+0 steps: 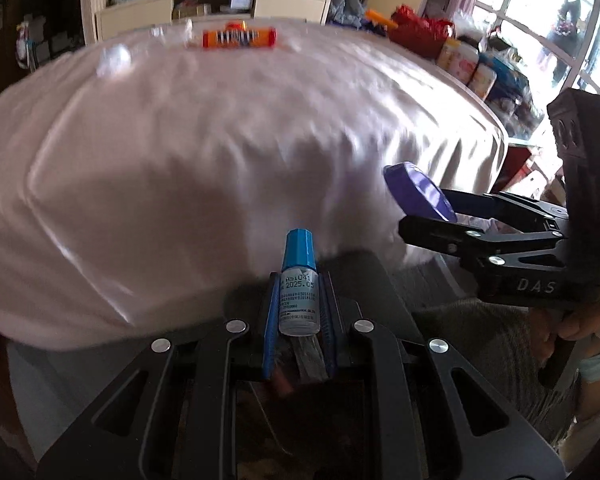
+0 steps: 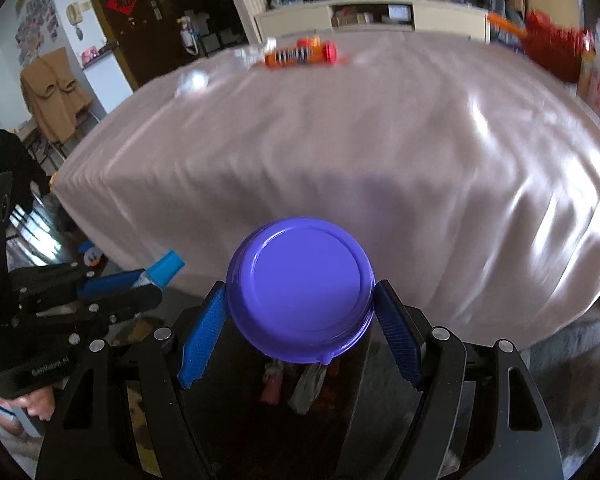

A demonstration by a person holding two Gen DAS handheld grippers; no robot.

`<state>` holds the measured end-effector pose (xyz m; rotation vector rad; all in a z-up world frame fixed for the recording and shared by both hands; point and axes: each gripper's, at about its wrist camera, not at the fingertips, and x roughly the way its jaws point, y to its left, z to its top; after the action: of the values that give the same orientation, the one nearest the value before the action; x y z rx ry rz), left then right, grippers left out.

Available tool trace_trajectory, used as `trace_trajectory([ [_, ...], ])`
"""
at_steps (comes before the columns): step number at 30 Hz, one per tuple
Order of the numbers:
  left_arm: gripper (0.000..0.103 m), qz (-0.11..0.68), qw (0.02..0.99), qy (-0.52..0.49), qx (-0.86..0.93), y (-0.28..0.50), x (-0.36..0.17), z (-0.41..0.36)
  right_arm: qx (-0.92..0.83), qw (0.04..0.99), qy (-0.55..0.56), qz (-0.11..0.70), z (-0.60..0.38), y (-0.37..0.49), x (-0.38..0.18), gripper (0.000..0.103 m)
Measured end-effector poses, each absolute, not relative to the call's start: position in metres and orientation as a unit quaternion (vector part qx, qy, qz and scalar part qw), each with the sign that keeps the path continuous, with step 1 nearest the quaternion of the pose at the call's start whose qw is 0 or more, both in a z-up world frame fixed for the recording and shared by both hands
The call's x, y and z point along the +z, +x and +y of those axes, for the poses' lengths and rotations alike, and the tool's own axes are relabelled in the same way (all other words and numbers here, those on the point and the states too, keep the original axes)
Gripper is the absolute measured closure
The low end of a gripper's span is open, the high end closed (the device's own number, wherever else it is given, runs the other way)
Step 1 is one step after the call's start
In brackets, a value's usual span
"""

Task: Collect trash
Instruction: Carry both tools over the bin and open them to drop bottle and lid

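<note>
Cluttered living room behind, and in front of me a table under a wrinkled pinkish cloth that serves as my landmark.

At the table's near edge I carry two pieces of trash. My left tool is clamped tight on a small eye-drop bottle with a blue cap, the cap pointing toward the table. My right tool grips a purple lid by its rim, the blue pads pressing on either side, its flat face turned up toward the camera.

Below both tools, just off the table's near edge, I see a dark opening with wrappers inside; I judge it to be the bin, though its rim is hard to make out. So two items are collected but not yet dropped.

Still left on the table's far side: an orange bottle lying flat, and to its left some crumpled clear plastic. By my reckoning the job is roughly midway.

Both tools point steeply downward, side by side, each held by a hand at its grip, the right hand showing at the left view's edge.
</note>
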<state>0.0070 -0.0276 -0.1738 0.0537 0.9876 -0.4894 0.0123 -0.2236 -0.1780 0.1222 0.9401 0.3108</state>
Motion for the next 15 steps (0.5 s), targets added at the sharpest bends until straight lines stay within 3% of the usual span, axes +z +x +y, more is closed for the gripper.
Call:
trace_trajectory([
  [15, 0.086, 0.563, 0.794, 0.022, -0.228, -0.013, -0.258, -0.036, 0.142, 0.833, 0.073, 0.530, -0.216, 0.003, -0.229, 0.028],
])
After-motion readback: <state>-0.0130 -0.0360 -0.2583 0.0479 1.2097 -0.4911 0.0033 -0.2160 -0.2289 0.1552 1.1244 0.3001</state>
